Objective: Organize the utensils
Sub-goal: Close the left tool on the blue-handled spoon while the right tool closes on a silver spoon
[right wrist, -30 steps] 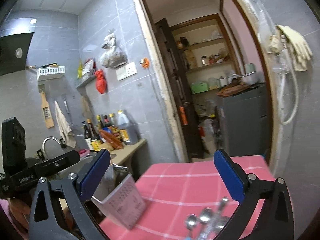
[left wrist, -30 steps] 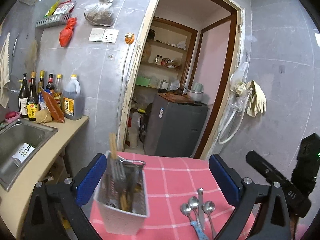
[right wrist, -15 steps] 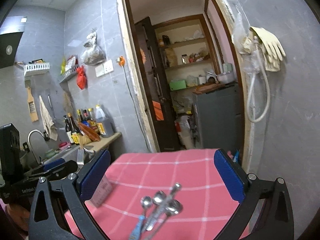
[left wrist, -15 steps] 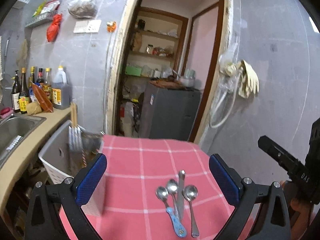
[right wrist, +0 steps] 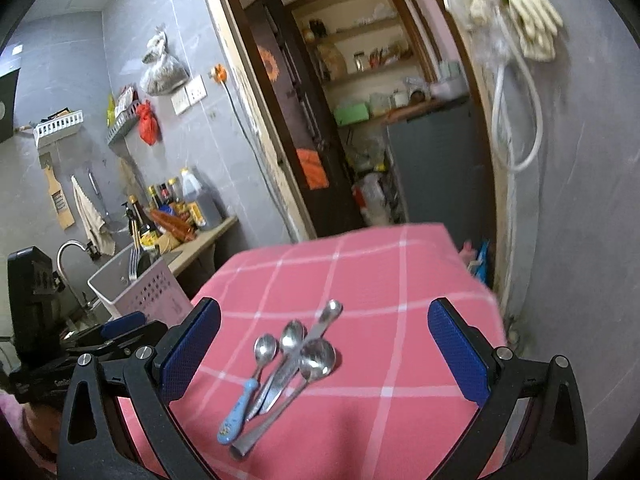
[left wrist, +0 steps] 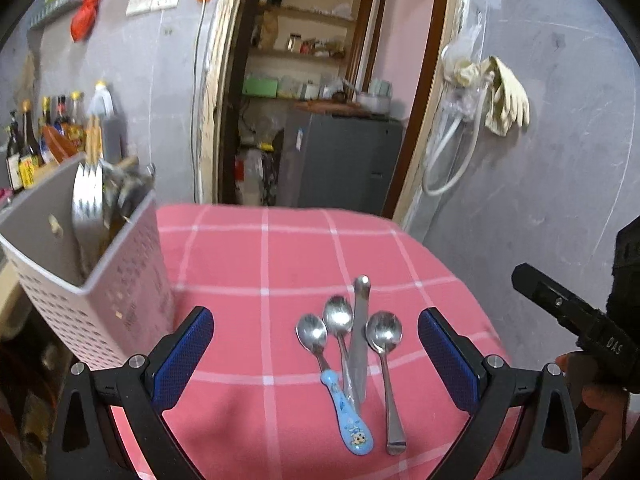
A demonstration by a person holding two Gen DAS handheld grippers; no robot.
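Three shiny metal spoons [left wrist: 340, 322] and a slim steel knife [left wrist: 359, 336] lie bunched side by side on a pink checked tablecloth [left wrist: 280, 264]; one spoon has a pale blue plastic handle [left wrist: 349, 420]. Both the left gripper [left wrist: 316, 344] and right gripper [right wrist: 324, 340] hover spread wide, holding nothing. A perforated white plastic basket [left wrist: 108, 292] of upright forks stands at the cloth's left edge.

in front of me is a table with a pink checked cloth [left wrist: 280, 248]. near its middle lie three metal spoons, one with a blue handle [left wrist: 349, 416], close beside a table knife [left wrist: 359, 340]. at the left edge stands a white perforated basket [left wrist: 100, 288] with forks [left wrist: 86, 200] inside.
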